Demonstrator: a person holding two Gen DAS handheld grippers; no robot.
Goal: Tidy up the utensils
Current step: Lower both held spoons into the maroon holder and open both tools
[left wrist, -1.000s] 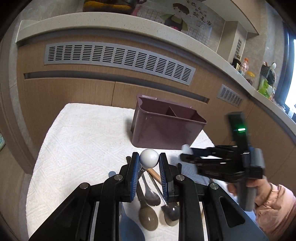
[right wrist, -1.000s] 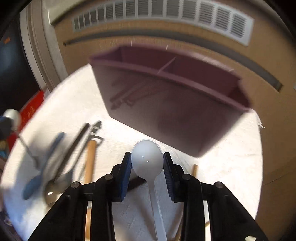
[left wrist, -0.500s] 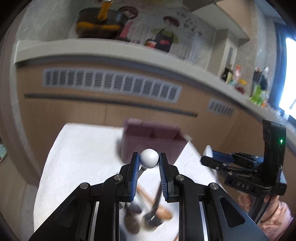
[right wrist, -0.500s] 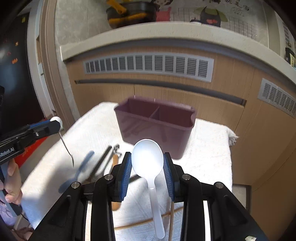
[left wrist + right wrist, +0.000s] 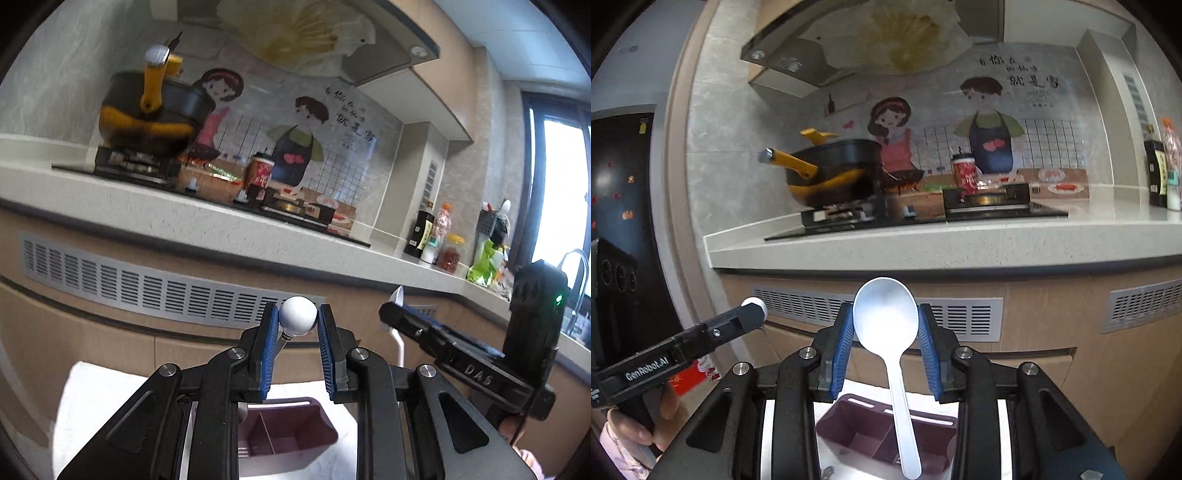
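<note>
My left gripper (image 5: 297,320) is shut on the white ball end (image 5: 297,320) of a thin metal utensil whose stem hangs down behind the jaws. My right gripper (image 5: 885,318) is shut on the bowl of a white plastic spoon (image 5: 885,314), its handle hanging down toward the camera. The maroon divided utensil holder (image 5: 291,435) stands on the white towel, low in the left wrist view, and shows again as the holder (image 5: 871,439) under the spoon handle. Each gripper is raised above the holder. The right gripper (image 5: 400,314) shows from the side; the left gripper (image 5: 753,314) likewise.
A white towel (image 5: 96,398) covers the table below. Behind stands a wooden cabinet front with a vent grille (image 5: 140,288) and a pale countertop (image 5: 221,218) bearing a black and yellow pot (image 5: 155,110), a stove, bottles (image 5: 424,229) and a sink tap at right. A hand (image 5: 624,439) holds the left gripper.
Both grippers rose well above the table with their utensils and tipped up. The loose utensils on the towel dropped out of view; the holder slid to the bottom of both views.
</note>
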